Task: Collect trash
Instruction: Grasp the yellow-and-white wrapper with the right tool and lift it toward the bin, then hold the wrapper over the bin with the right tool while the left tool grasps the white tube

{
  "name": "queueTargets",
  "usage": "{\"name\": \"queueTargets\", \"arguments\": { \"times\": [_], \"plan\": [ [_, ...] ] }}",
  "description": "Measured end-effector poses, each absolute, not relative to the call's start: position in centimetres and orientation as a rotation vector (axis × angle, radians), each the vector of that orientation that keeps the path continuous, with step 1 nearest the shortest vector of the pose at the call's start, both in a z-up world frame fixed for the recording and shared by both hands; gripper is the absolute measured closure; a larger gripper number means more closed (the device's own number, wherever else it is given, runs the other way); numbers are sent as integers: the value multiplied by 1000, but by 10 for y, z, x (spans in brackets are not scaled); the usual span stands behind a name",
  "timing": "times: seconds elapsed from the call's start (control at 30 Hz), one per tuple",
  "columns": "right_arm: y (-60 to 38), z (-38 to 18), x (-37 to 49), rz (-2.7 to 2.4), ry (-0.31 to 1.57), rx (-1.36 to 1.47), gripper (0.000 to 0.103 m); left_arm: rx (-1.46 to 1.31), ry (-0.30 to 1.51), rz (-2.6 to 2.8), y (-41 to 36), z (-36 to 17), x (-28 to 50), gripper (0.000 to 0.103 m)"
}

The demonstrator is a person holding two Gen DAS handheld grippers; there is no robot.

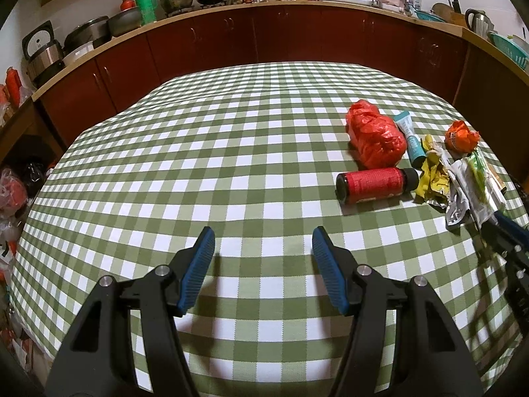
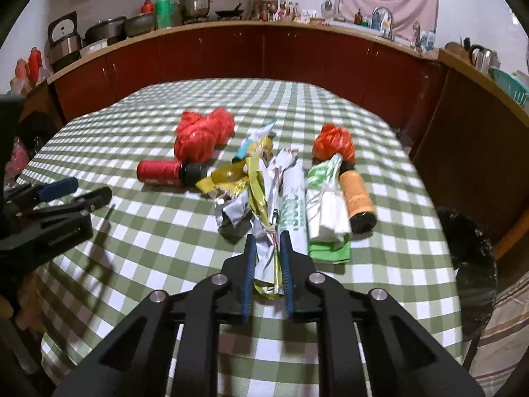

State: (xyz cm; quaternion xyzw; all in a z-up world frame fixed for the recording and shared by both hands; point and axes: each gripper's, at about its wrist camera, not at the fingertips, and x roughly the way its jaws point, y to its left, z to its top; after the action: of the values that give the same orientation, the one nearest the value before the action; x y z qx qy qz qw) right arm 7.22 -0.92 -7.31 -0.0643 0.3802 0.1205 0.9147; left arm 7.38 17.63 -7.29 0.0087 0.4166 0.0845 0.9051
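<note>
Two tools over a green-and-white checked table [image 1: 231,152], trash clustered toward its right side. Right tool [image 2: 267,241]: jaws nearly together, clamped on the near end of a crumpled silver-and-yellow wrapper [image 2: 264,205], print unreadable, lower end hidden between the blue pads [image 2: 248,264]. Left tool [image 1: 263,241]: jaws roughly half spread, nothing between them, poised above bare cloth; seen from the right wrist only partly, cut off at the left edge. Right tool in the left wrist view: reduced to a dark sliver at the right border. Beside the gripped wrapper, touching it: a rolled white-and-green packet [image 2: 292,205] and a folded white-and-green bag [image 2: 325,211], overlap making their outlines hard to separate. Orange bottle [image 2: 358,198] lying on its side, neck end hidden under an orange crumpled bag [image 2: 334,144]. Red bottle [image 1: 373,185] with black cap on its side, contents not visible; red plastic bag [image 1: 375,139] just behind it, bunched, contents not discernible; teal tube [image 1: 411,139] between the red bag and the wrappers. Black-lined bin [image 2: 469,264] beyond the right table edge, interior dark, contents impossible to judge. Left half of the table open; kitchen counter [image 1: 99,49] with pots well beyond the far edge.
</note>
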Motion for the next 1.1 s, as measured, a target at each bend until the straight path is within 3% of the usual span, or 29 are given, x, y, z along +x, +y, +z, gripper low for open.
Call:
{"name": "queueTargets", "arguments": {
  "times": [1.1],
  "plan": [
    [-160, -58, 76, 62, 674, 23, 87, 129, 853, -10, 35, -69, 86, 44]
  ]
}}
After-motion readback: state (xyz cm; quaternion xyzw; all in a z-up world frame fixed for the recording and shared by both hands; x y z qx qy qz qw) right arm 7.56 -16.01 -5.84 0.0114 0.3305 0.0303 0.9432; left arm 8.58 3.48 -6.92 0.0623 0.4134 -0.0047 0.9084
